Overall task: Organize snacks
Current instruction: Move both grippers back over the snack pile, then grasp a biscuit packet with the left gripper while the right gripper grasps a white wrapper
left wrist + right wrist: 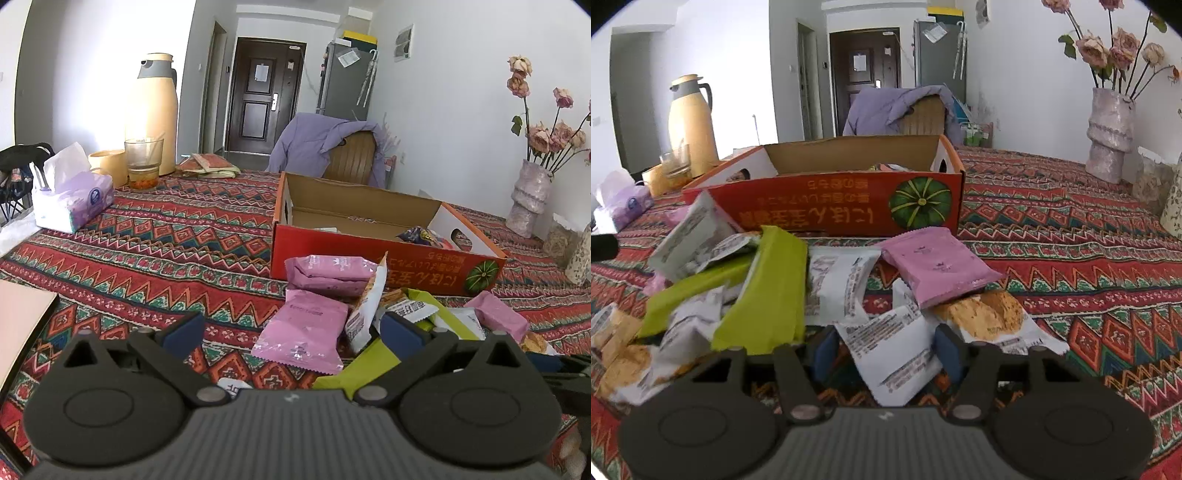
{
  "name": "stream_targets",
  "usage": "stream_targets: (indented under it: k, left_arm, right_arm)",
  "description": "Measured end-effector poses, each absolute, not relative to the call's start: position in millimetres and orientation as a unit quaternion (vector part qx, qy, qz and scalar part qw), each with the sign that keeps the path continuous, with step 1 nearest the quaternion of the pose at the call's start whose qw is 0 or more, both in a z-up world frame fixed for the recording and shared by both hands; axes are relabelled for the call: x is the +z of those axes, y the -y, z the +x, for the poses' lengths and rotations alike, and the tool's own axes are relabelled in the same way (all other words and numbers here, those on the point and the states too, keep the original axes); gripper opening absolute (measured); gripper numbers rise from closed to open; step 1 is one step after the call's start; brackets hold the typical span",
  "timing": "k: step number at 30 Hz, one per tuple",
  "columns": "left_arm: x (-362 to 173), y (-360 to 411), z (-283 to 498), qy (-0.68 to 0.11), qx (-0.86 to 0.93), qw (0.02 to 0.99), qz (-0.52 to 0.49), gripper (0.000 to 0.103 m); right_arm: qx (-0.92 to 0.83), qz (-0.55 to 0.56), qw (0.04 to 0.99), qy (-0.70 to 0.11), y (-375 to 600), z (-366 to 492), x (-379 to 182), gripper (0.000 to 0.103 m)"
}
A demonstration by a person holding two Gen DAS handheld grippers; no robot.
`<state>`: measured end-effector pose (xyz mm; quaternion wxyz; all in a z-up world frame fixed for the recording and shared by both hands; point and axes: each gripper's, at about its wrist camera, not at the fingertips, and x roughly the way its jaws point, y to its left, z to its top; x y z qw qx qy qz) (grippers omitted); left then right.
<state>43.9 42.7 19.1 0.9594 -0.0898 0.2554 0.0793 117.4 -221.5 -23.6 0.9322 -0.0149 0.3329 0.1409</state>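
Gripping a white snack packet (897,358) between its blue pads, the right claw (886,356) sits low at the near edge of the snack pile; both pads press against the wrapper's sides. Just beyond that packet lies a pink packet (938,267), tilted over a clear-wrapped pastry (982,314). To their left a lime-green packet (768,291) slopes across more white wrappers.

The left claw (291,334) stands released, its pads well apart, with nothing clamped between them. Between and just ahead of its fingers rests a pink snack bag (306,328) on the patterned tablecloth (155,243) covering the tabletop. One more pink bag (332,271) lies behind it, close to the front wall of the red cardboard box (369,254).

That box, printed with a green pumpkin, stands open behind the pile, and a dark snack bag (419,234) shows inside it near the right end. Further off on the left stand a tissue pack (74,199), a glass (144,162) and a cream thermos jug (153,114). A vase of dried roses (1108,133) stands at the far right, beside the wall.
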Motion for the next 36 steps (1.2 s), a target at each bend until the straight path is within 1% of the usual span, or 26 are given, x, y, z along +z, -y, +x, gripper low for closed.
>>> stream_targets:
  k: [2, 5, 7, 8, 9, 12, 23, 33, 36]
  left_arm:
    - [19.1, -43.7, 42.6, -0.256, 0.079, 0.959, -0.091, 0.103]
    - [18.9, -46.2, 41.0, -0.256, 0.082, 0.959, -0.095, 0.103]
    - [19.0, -48.1, 40.2, -0.257, 0.083, 0.958, -0.097, 0.103]
    - [19.2, -48.6, 39.7, -0.256, 0.084, 0.958, -0.097, 0.103]
    - [19.4, -48.6, 39.1, -0.256, 0.084, 0.958, -0.097, 0.103]
    - [19.1, -48.5, 38.3, -0.259, 0.085, 0.957, -0.096, 0.103]
    - [17.5, -49.0, 34.2, -0.270, 0.081, 0.955, -0.090, 0.103]
    - [-13.3, -33.3, 51.4, -0.355, 0.074, 0.930, -0.052, 0.103]
    - [-21.9, -30.6, 57.5, -0.367, 0.080, 0.925, -0.048, 0.103]
  right_arm:
    - [0.136, -0.021, 0.933, -0.332, 218.7, 120.7, -26.2, 0.060]
    - [0.136, -0.027, 0.935, -0.326, 218.1, 119.7, -28.0, 0.059]
    - [0.139, -0.028, 0.936, -0.323, 220.3, 118.4, -27.8, 0.055]
    - [0.138, -0.030, 0.936, -0.321, 221.1, 117.0, -27.2, 0.051]
    - [0.139, -0.030, 0.937, -0.318, 222.2, 115.2, -26.4, 0.049]
    - [0.143, -0.025, 0.939, -0.312, 226.3, 111.2, -23.2, 0.047]
    - [0.150, -0.009, 0.957, -0.248, 235.6, 90.9, 9.4, 0.045]
    - [0.155, -0.003, 0.959, -0.237, 237.1, 86.8, 14.5, 0.044]
    - [0.156, -0.002, 0.959, -0.238, 236.3, 86.9, 12.9, 0.045]
